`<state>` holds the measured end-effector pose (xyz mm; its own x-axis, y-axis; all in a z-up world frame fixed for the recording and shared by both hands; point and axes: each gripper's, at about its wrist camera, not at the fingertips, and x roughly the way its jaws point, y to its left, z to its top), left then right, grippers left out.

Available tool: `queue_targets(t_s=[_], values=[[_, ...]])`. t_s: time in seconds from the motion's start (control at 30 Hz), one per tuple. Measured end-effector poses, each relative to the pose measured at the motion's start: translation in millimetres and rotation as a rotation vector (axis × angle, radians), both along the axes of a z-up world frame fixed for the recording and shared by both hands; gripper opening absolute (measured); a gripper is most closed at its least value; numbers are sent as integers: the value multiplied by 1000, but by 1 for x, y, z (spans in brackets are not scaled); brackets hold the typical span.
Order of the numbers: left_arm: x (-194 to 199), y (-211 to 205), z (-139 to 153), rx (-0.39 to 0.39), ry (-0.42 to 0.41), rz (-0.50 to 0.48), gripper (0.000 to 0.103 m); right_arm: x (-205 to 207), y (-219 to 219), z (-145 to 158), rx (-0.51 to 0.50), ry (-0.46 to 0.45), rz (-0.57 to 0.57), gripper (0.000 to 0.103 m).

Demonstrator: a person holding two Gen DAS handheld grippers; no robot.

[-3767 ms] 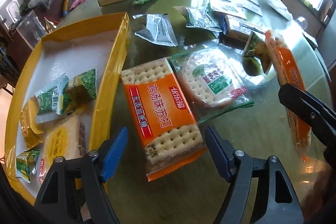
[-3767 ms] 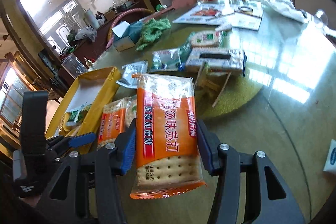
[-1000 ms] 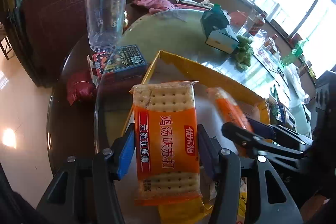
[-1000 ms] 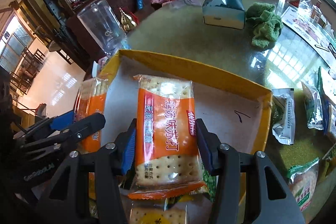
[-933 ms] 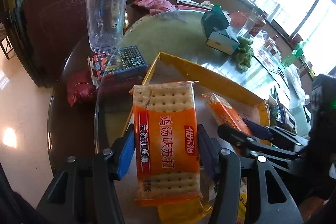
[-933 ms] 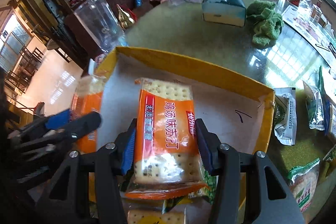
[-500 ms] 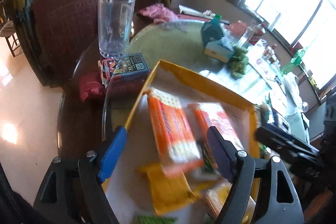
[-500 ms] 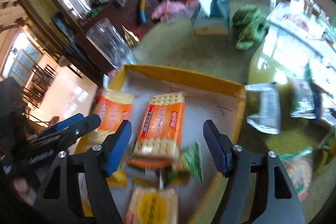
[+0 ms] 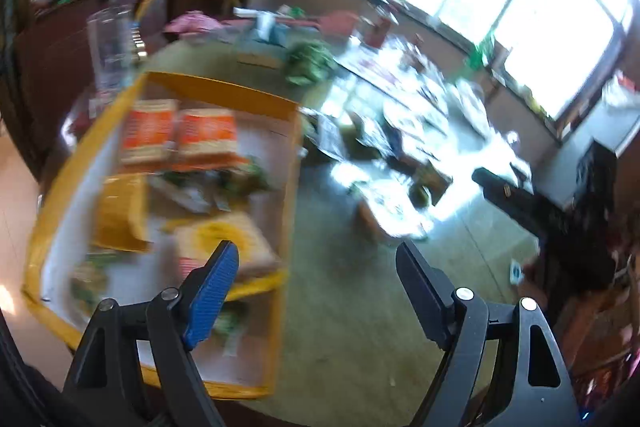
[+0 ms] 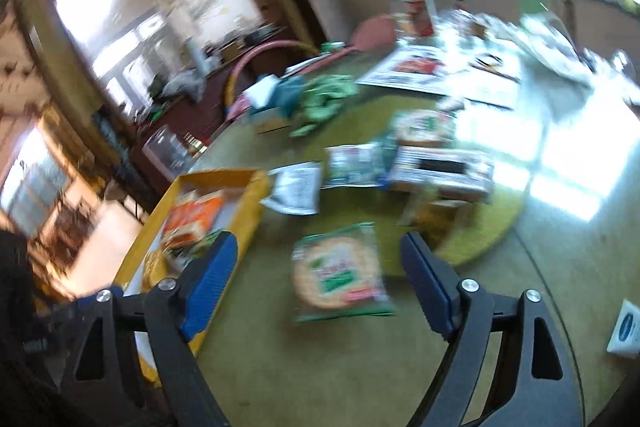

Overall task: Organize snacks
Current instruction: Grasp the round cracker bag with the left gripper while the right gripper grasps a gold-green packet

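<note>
- On the far left, the shallow yellow cardboard tray (image 9: 218, 89) is sitting on the round glass-topped table (image 9: 340, 347), and two orange cracker packets (image 9: 182, 137) are lying side by side at its far end, with yellow and green packets blurred nearer you.
- Your left gripper (image 9: 316, 291) is hanging over the tray's near right corner; its jaws are opening, already wide, and nothing is sitting between them.
- Your right gripper (image 10: 320, 287) is pointing at the table just right of the tray; its jaws are opening too, wide and empty.
- The round cracker pack in clear film with a green label (image 10: 340, 273) is lying flat on the table, framed between the right gripper's tips but untouched, so it looks like the next thing to collect.
- You are probably dealing with something light, with slippery film and brittle crackers inside; taking it across its middle, on the two opposite edges, and closing gently should be keeping it from sliding or cracking.
- Farther right, a silver foil sachet (image 10: 296, 187) and several more blurred packets (image 10: 440, 167) are waiting on the yellow-green turntable (image 10: 480, 227), well apart from the tray.
</note>
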<state>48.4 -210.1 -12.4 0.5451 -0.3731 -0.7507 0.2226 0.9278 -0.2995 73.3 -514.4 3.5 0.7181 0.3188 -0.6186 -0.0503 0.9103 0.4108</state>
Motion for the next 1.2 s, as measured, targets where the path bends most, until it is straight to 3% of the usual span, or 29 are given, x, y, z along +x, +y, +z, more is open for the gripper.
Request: queue_targets(t_s=[0.2, 0.33, 0.63, 0.7, 0.83, 0.93, 0.97, 1.0, 1.2], values=[[29, -60, -28, 33, 94, -36, 81, 4, -59, -38, 69, 56, -134, 84], [54, -96, -47, 49, 128, -18, 81, 2, -76, -46, 183, 76, -150, 84], [87, -146, -78, 207, 151, 35, 81, 9, -83, -67, 175, 155, -185, 84], [94, -153, -86, 220, 179, 23, 83, 7, -86, -68, 184, 157, -195, 84], [95, -156, -90, 270, 144, 54, 84, 3, -89, -65, 166, 147, -216, 84], [89, -157, -92, 306, 101, 6, 85, 0, -87, -62, 142, 132, -218, 84], [88, -156, -91, 307, 93, -1, 84, 1, -87, -62, 139, 133, -219, 84], [84, -152, -91, 307, 85, -3, 75, 1, -86, -62, 138, 133, -217, 84], [53, -121, -86, 302, 89, -66, 75, 1, -82, -59, 126, 119, -192, 84]])
